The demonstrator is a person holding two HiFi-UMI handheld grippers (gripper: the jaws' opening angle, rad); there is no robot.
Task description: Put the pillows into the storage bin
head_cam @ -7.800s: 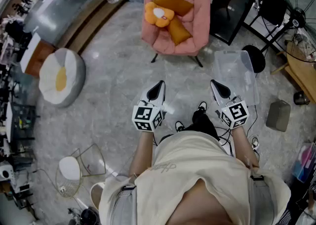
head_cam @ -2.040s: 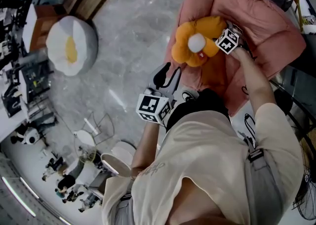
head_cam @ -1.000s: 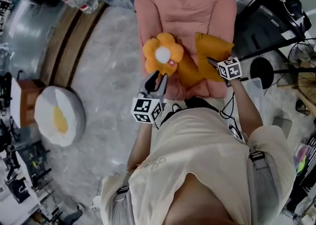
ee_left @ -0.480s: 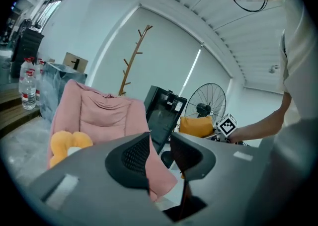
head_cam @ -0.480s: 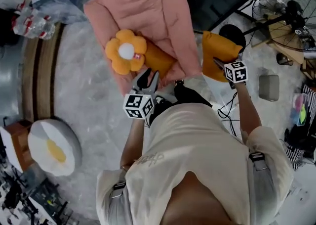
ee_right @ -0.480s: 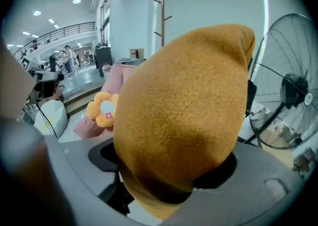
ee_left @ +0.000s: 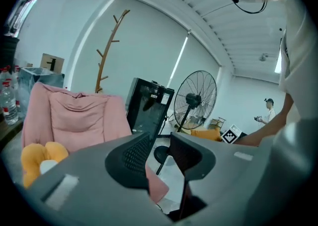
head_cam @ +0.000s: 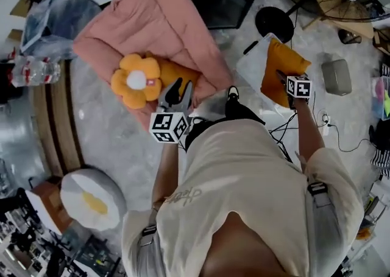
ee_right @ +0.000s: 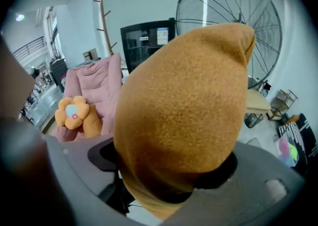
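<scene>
Right hand-held gripper (head_cam: pixel 281 77) clamps orange pillow (head_cam: pixel 285 58) — grey marble floor (head_cam: pixel 122 142), pink chair (head_cam: pixel 152 20).

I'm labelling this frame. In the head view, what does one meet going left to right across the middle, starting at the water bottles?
water bottles → flower pillow → left claw → orange pillow → grey box

the grey marbled floor (head_cam: pixel 122 142) carries a pink padded chair (head_cam: pixel 152 26) far left, a clear plastic storage bin (head_cam: pixel 253 66) just right of it, a round white cushion with a yellow centre (head_cam: pixel 91 192) near left and a round black fan base (head_cam: pixel 274 23) far right. an orange flower-shaped plush pillow (head_cam: pixel 135 80) lies on the chair.
</scene>
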